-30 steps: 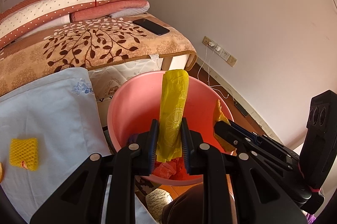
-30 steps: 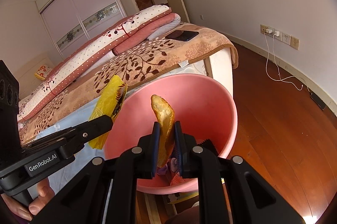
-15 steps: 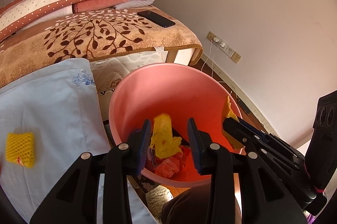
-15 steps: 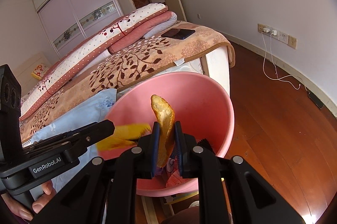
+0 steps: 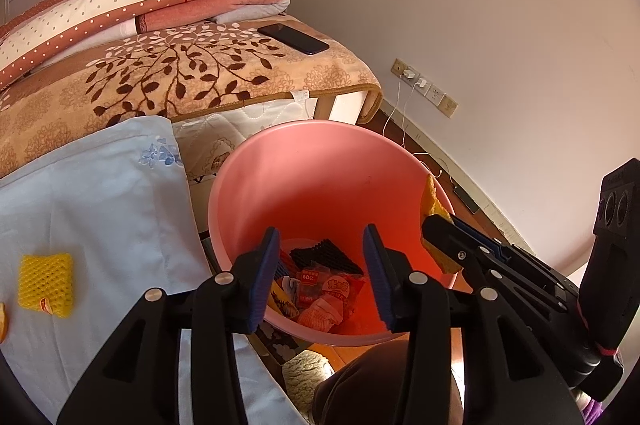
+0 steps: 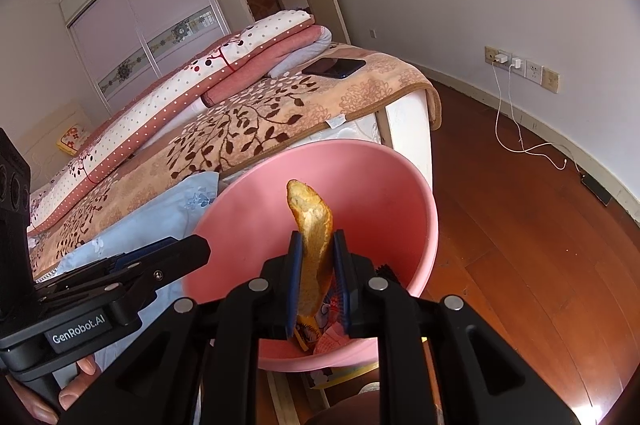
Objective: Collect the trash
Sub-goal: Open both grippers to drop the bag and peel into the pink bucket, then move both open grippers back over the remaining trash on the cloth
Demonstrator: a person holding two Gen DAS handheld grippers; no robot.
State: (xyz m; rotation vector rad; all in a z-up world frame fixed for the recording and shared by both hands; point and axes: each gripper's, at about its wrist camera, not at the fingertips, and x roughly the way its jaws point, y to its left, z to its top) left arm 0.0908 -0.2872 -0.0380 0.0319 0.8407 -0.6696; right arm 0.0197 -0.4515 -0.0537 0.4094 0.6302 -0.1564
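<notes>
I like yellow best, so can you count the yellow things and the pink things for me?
Yellow: 2, the yellow foam net on the blue cloth and the peel pinched in the right gripper.
Pink: 1, the pink bucket.
Total: 3.

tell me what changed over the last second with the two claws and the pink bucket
The left claw opened and let go of the yellow wrapper, which dropped out of sight into the pink bucket; its jaws now stand wide apart over the trash inside. The right claw stays shut on the orange peel above the bucket. The yellow foam net remains on the blue sheet.
</notes>
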